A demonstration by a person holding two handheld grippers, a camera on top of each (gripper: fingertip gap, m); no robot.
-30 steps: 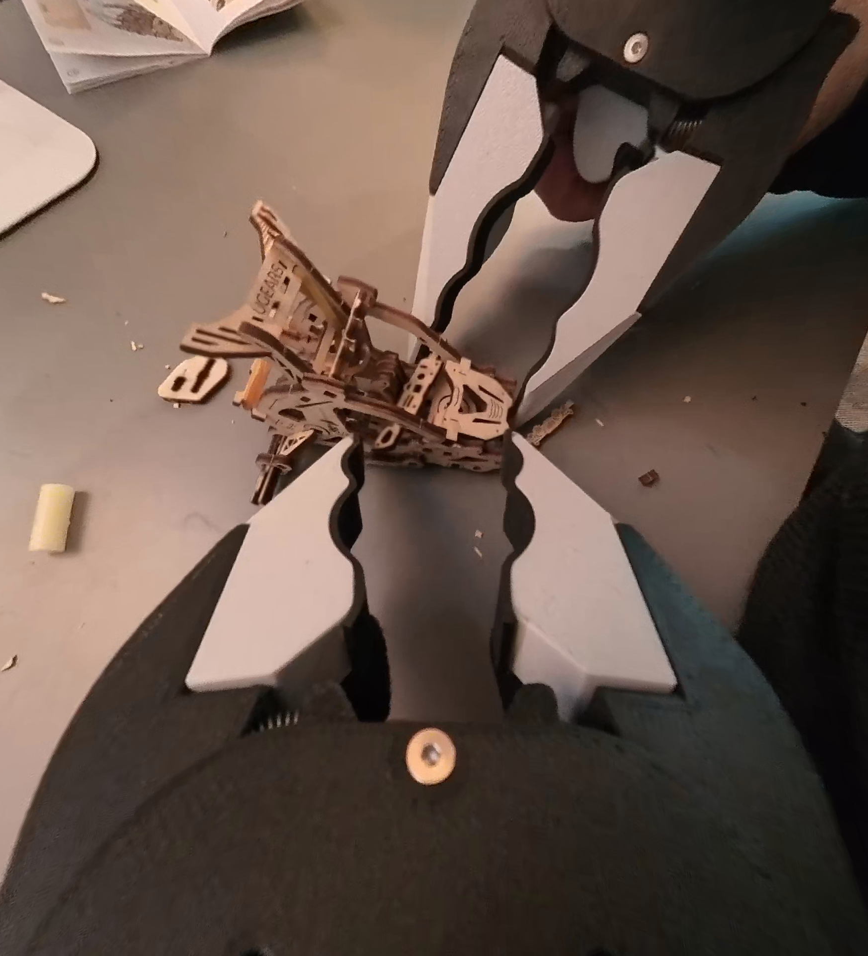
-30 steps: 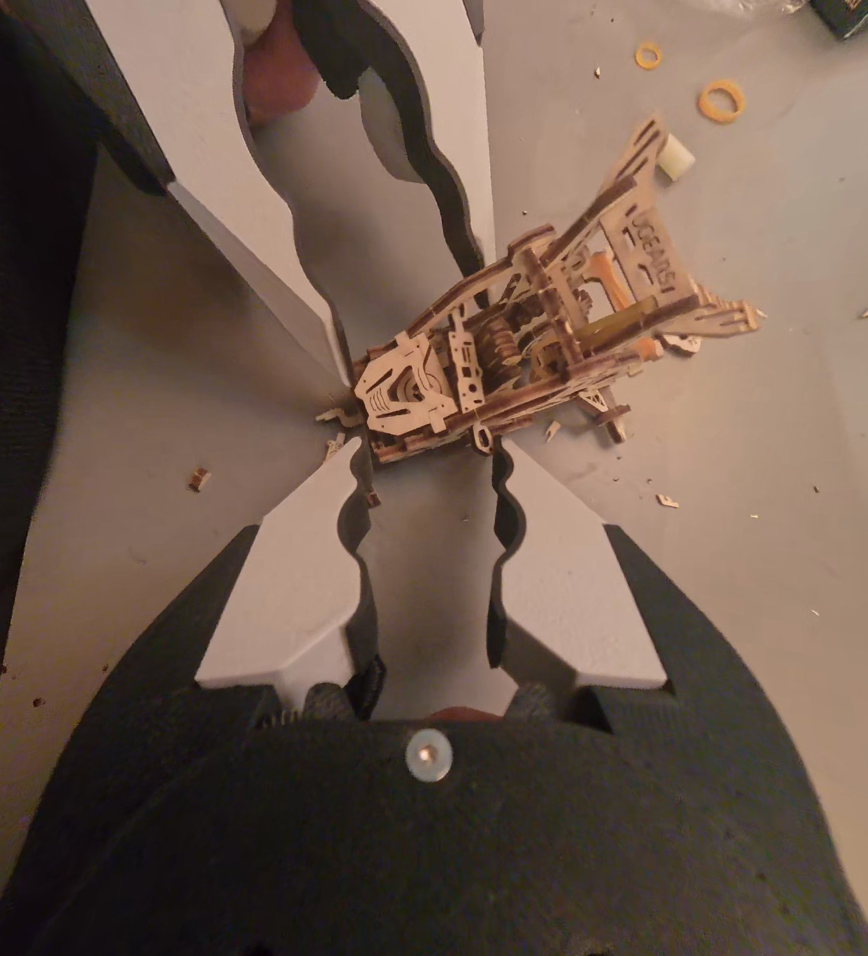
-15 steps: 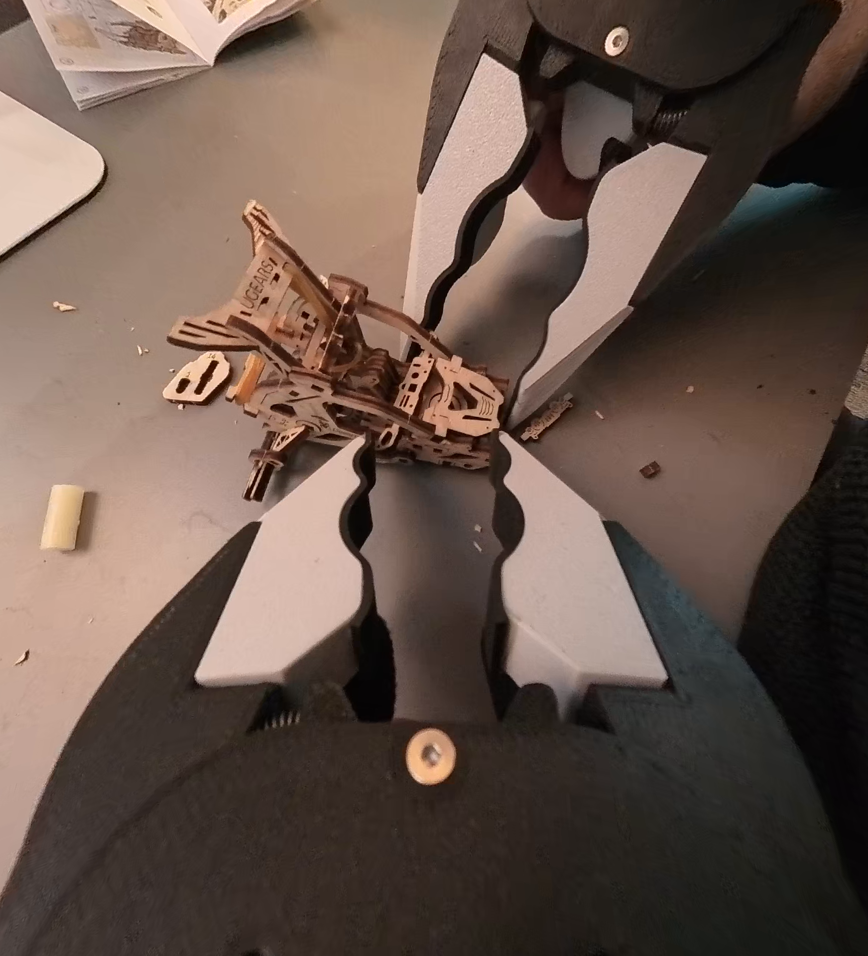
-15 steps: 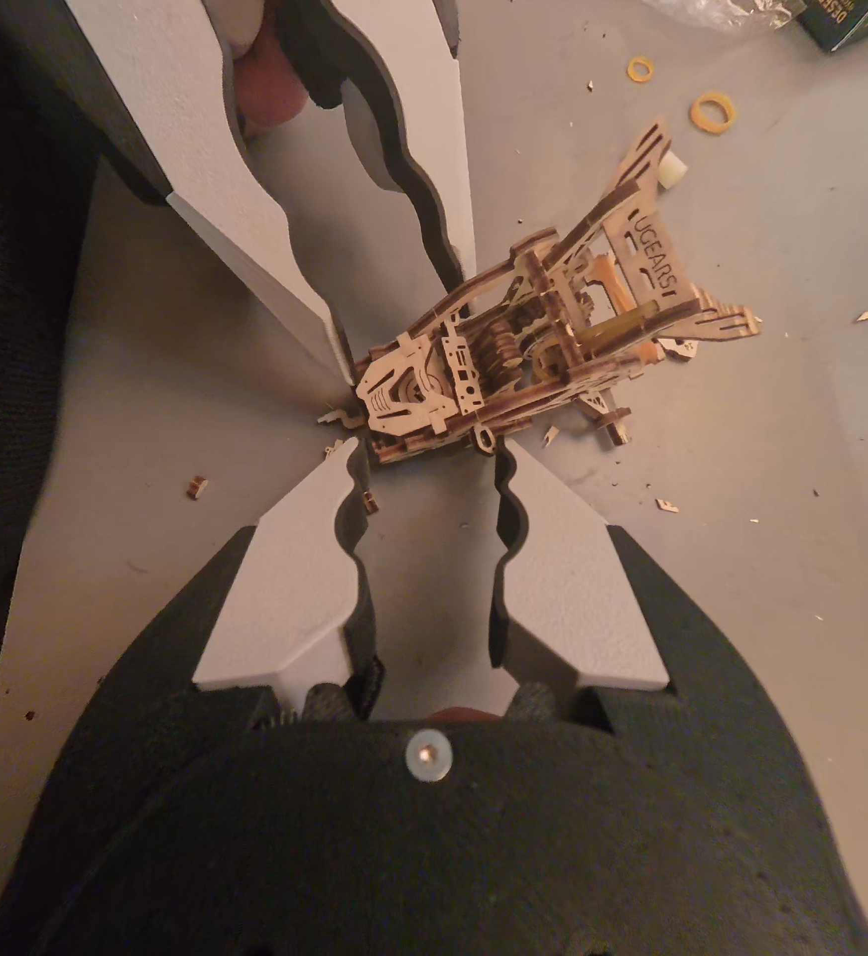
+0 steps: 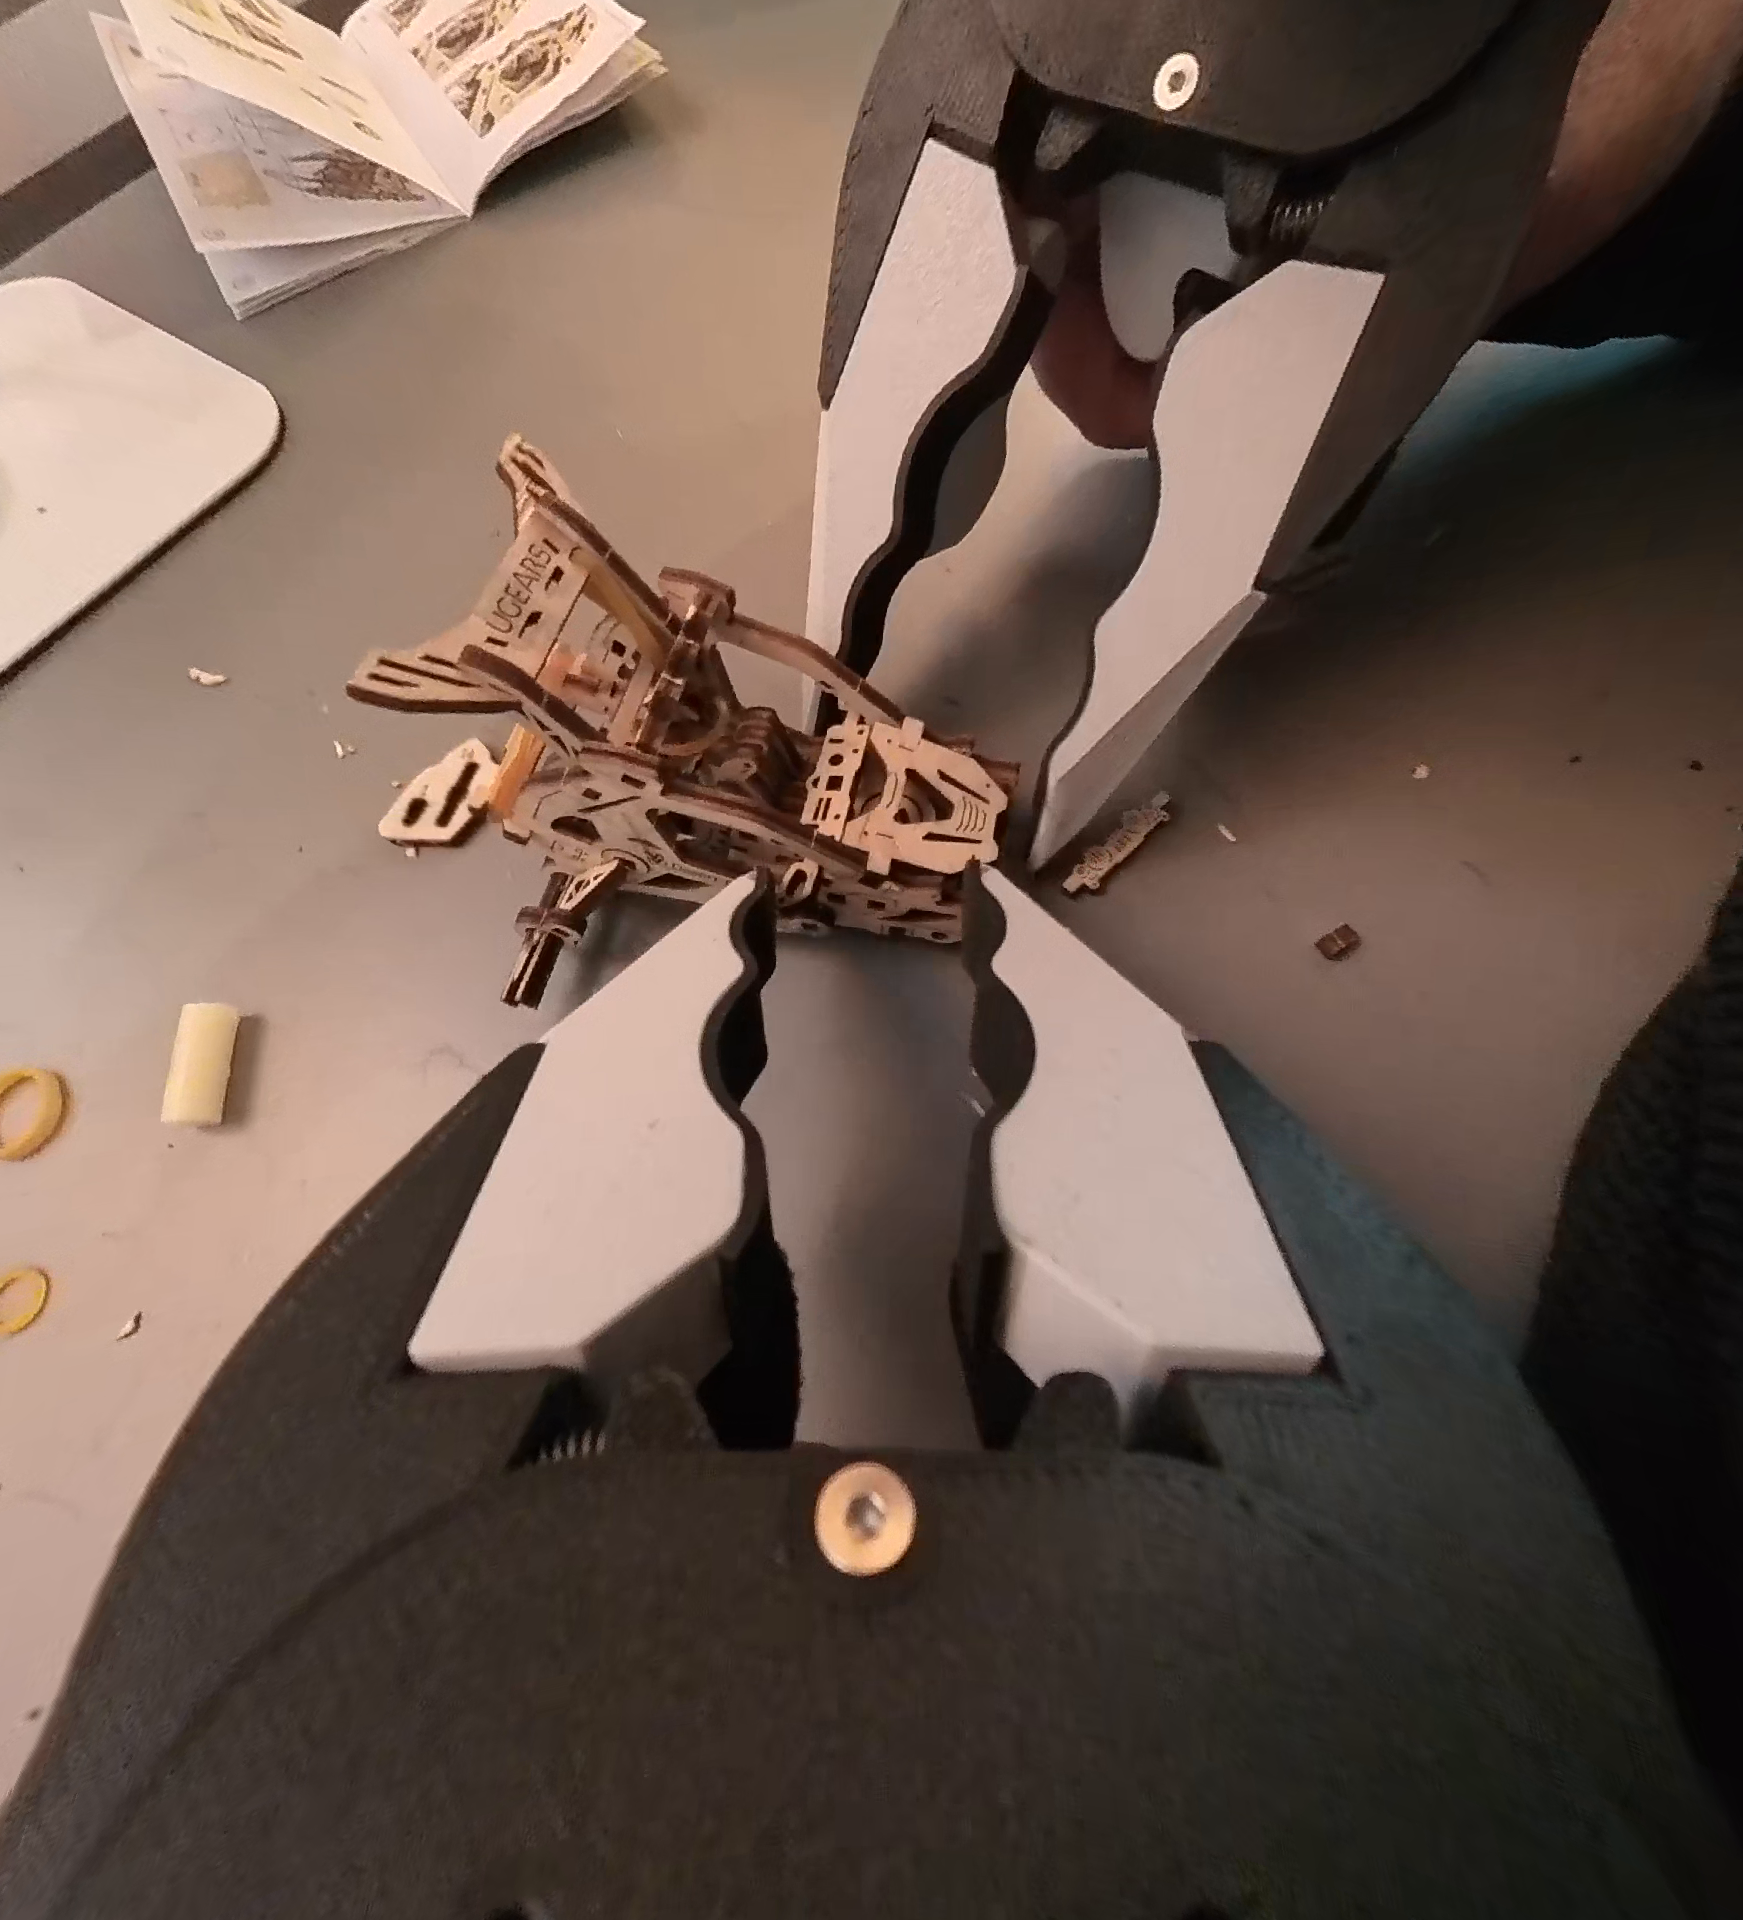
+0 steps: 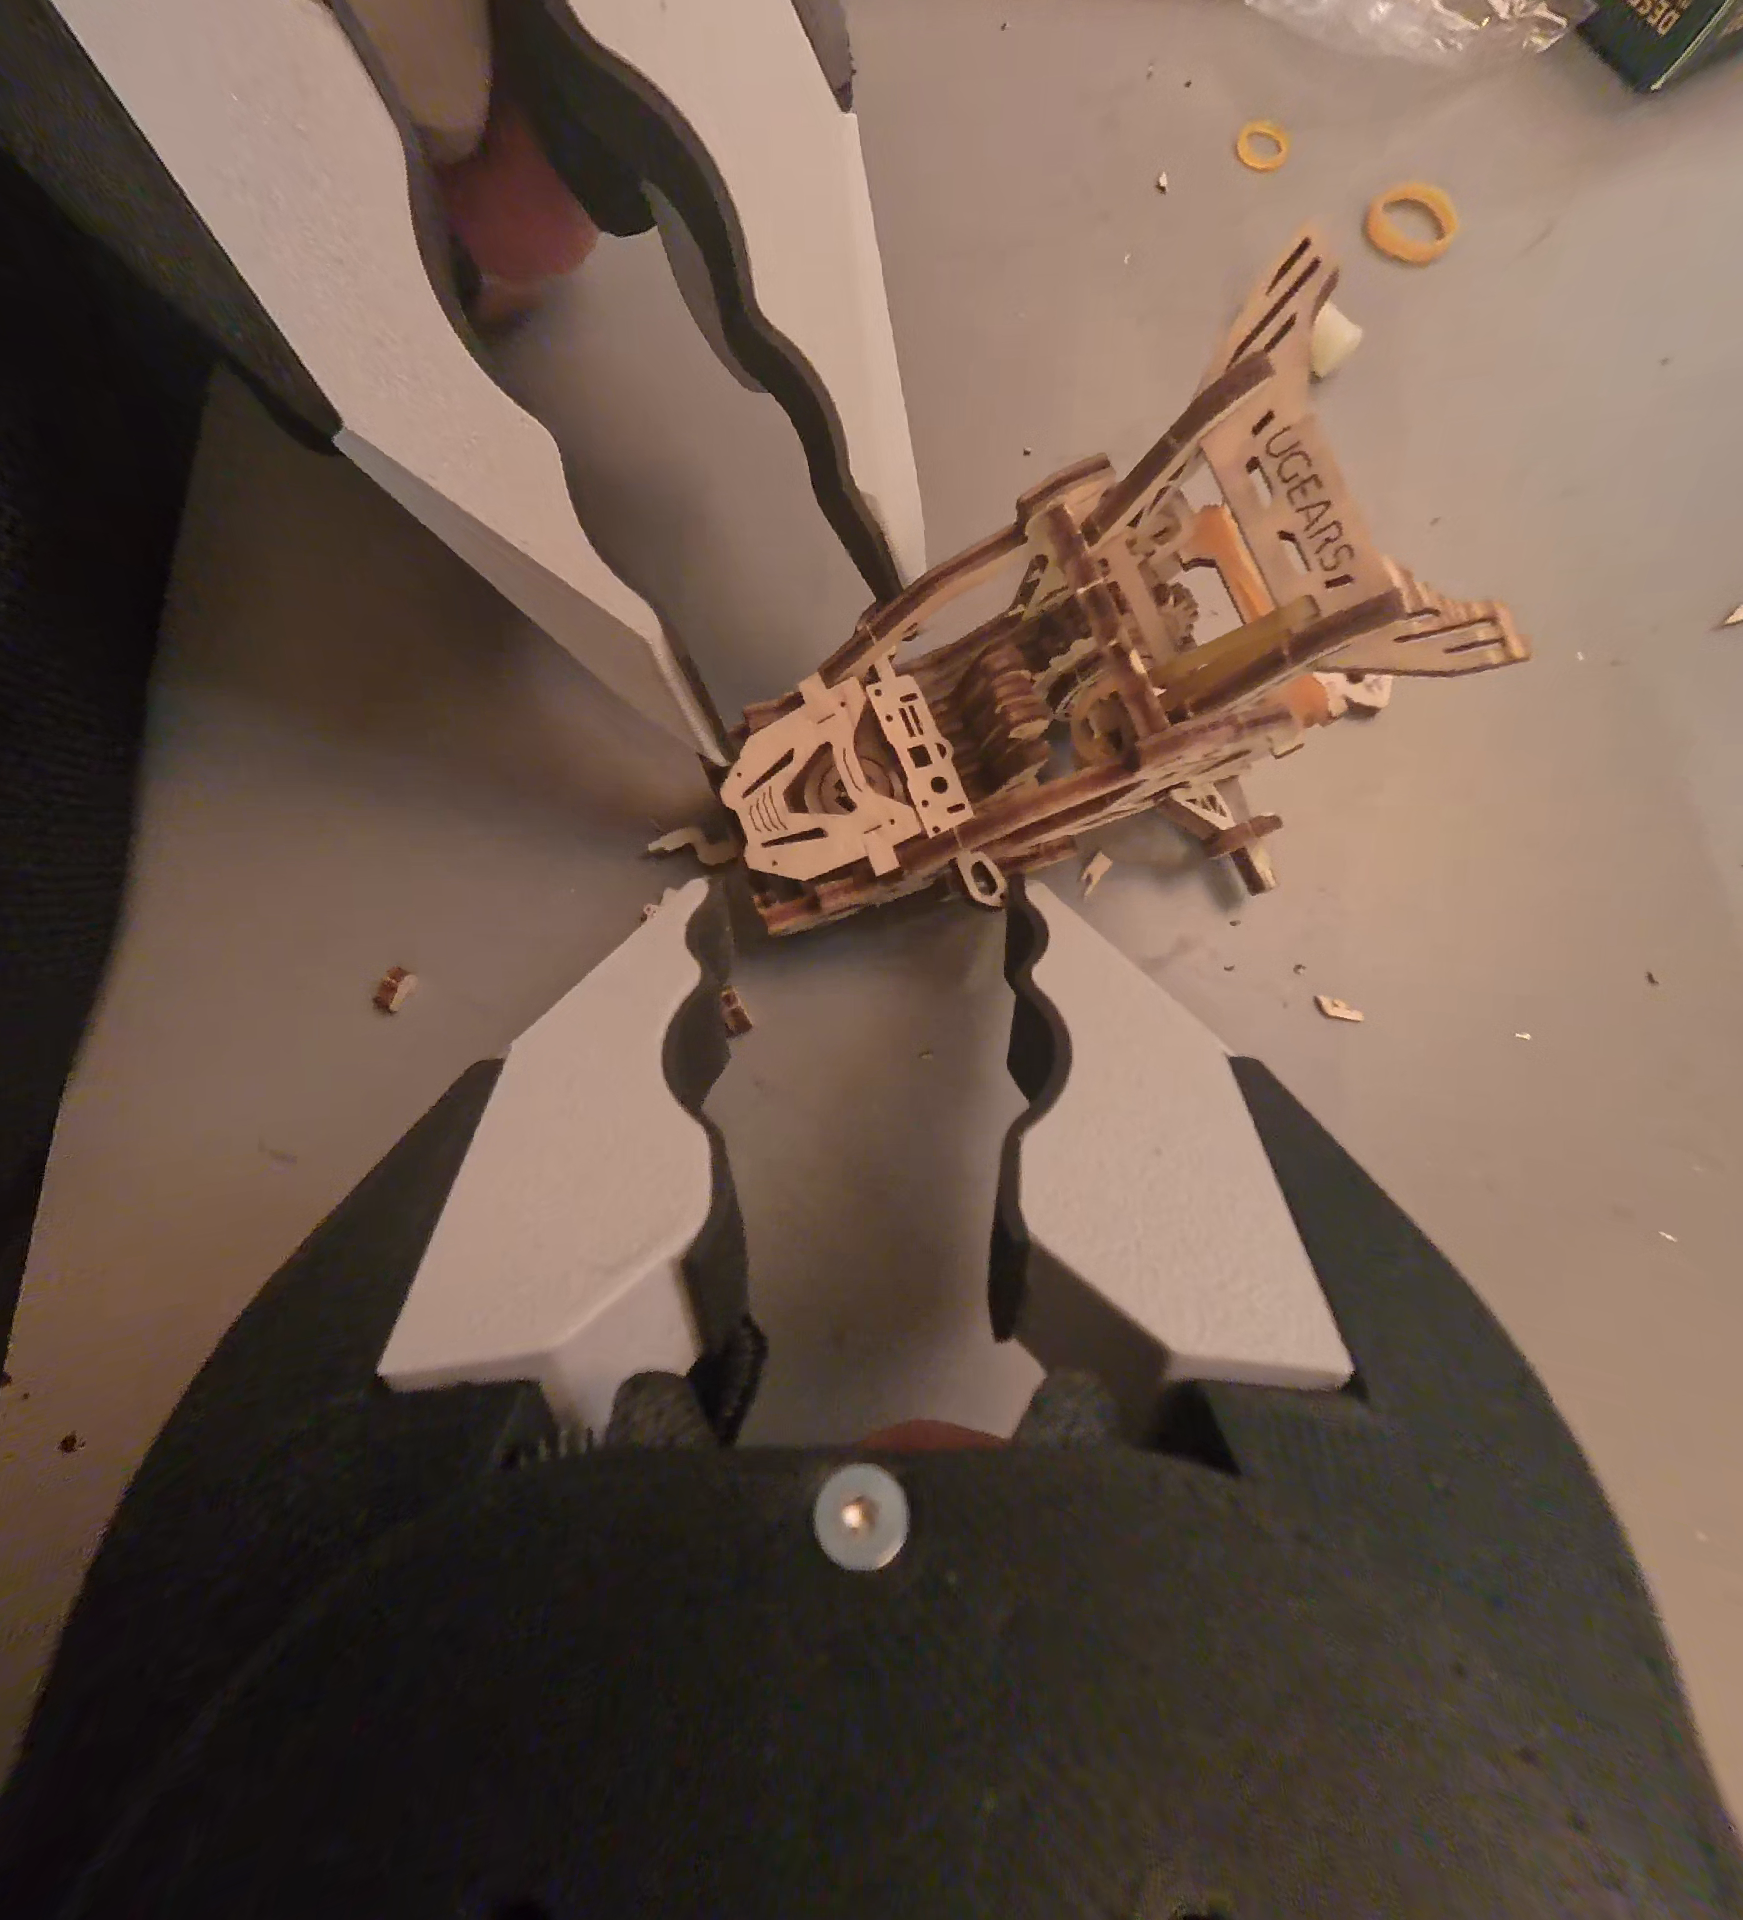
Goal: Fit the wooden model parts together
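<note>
Left gripper [image 5: 862, 883]: low, fingers spread, tips at wooden model [image 5: 701, 769], nothing gripped.
Right gripper [image 6: 856, 894]: opposite, fingers likewise parted, empty.

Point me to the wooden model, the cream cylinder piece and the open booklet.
wooden model [image 5: 701, 790]: left wrist view, on its gear-filled middle.
cream cylinder piece [image 5: 201, 1062]: left wrist view, mid-length on its side.
open booklet [image 5: 368, 135]: left wrist view, near the spine of the open pages.
</note>
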